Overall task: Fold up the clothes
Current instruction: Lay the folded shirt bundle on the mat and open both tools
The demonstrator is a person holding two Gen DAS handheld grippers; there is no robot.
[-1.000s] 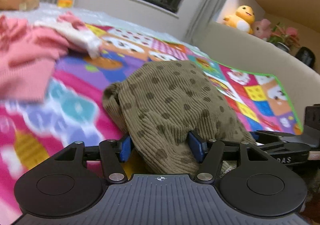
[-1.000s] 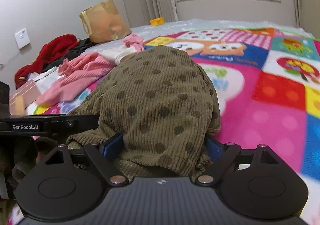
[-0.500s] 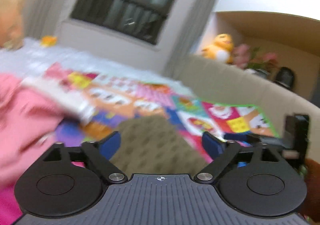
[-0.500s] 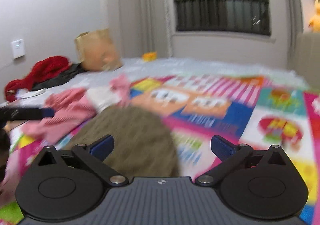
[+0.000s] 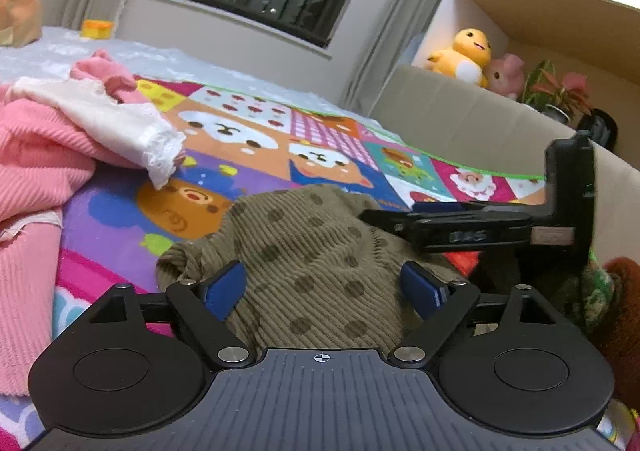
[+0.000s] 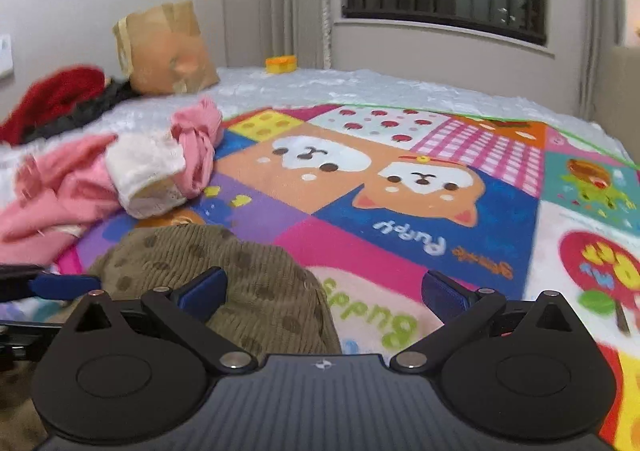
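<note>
Paper bag (image 6: 166, 47), yellow plush duck (image 5: 464, 57), potted plant (image 5: 560, 91)

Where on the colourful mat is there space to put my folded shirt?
The puppy squares right of the olive dotted garment are bare, out to the mat's green edge. The pink and white clothes pile crowds the left.

A corduroy garment (image 5: 316, 251) lies on the play mat (image 5: 256, 131) nearest the cameras, a heap of clothes (image 5: 52, 147) to its left, a paper bag (image 6: 168, 47) behind.
</note>
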